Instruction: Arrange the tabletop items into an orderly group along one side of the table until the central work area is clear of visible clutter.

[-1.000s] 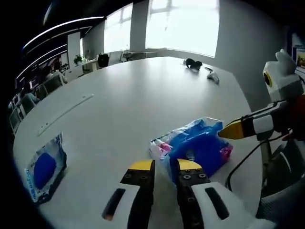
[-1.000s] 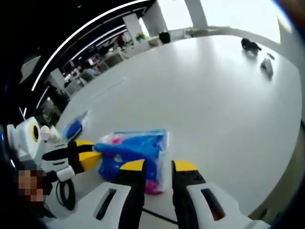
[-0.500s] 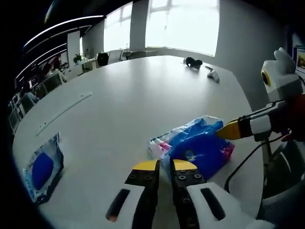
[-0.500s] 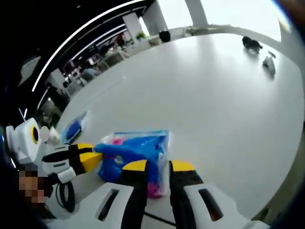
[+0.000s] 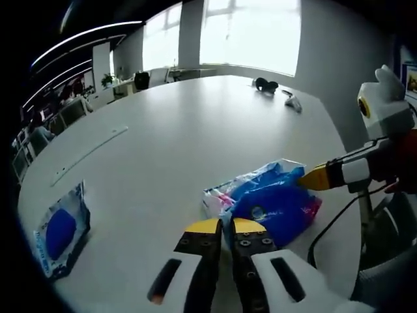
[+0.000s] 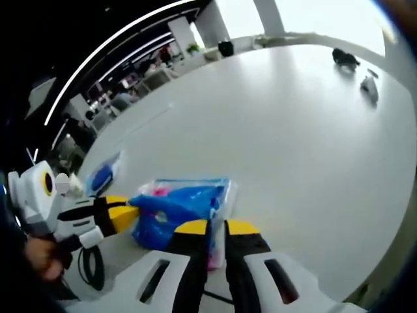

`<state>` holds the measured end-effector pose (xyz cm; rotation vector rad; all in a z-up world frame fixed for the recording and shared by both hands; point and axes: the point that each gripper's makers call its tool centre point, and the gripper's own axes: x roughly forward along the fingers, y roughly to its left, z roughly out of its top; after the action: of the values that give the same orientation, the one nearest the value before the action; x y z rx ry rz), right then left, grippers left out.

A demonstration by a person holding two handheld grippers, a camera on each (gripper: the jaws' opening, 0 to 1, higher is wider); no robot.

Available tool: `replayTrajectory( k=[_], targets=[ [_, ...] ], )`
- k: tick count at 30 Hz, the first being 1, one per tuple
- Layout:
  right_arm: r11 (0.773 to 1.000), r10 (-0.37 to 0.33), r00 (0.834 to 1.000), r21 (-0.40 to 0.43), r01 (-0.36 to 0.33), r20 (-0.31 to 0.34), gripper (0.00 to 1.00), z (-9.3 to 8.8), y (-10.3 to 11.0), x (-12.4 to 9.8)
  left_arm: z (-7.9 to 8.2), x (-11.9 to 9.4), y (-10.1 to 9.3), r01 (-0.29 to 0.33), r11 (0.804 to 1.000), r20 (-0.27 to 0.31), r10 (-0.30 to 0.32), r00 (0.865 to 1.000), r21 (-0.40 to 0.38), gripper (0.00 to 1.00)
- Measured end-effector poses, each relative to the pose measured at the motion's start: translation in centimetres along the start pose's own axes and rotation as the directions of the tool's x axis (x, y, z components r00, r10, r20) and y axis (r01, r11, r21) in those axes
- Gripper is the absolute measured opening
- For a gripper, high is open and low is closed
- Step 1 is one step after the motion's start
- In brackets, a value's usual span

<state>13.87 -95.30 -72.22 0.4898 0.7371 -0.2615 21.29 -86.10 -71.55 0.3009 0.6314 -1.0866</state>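
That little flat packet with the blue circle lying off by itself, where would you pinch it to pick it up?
Probably by a thin sealed edge of the small packet, coming in low from the side nearest the left gripper. It lies flat on the table, so only its rim offers the jaws any purchase.

White table bears blue bag and blue packet.

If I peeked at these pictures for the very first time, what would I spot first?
Probably the crinkly blue plastic packet with pink bits, lying near the edge of the big white round table, with the left gripper and the right gripper nipping it from opposite sides. Next, the smaller clear packet with a blue disc inside, lying alone further along the table edge.
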Motion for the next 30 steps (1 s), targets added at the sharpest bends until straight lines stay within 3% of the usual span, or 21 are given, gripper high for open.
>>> replayTrajectory(
  k=[14, 30],
  targets=[
    [1.0, 0.017, 1.0, -0.01, -0.016, 0.01, 0.0, 1.6, 1.8, 0.4, 1.3, -1.2, 1.6, -0.023, 1.0, 0.026, 0.023, 0.999, -0.003, 0.02],
    [0.995, 0.083, 0.996, -0.063, -0.082, 0.011, 0.0, 5.2, 6.2, 2.8, 3.2, -2.8, 6.5, -0.091, 0.995, 0.062, 0.094, 0.994, -0.044, 0.02]
  ],
)
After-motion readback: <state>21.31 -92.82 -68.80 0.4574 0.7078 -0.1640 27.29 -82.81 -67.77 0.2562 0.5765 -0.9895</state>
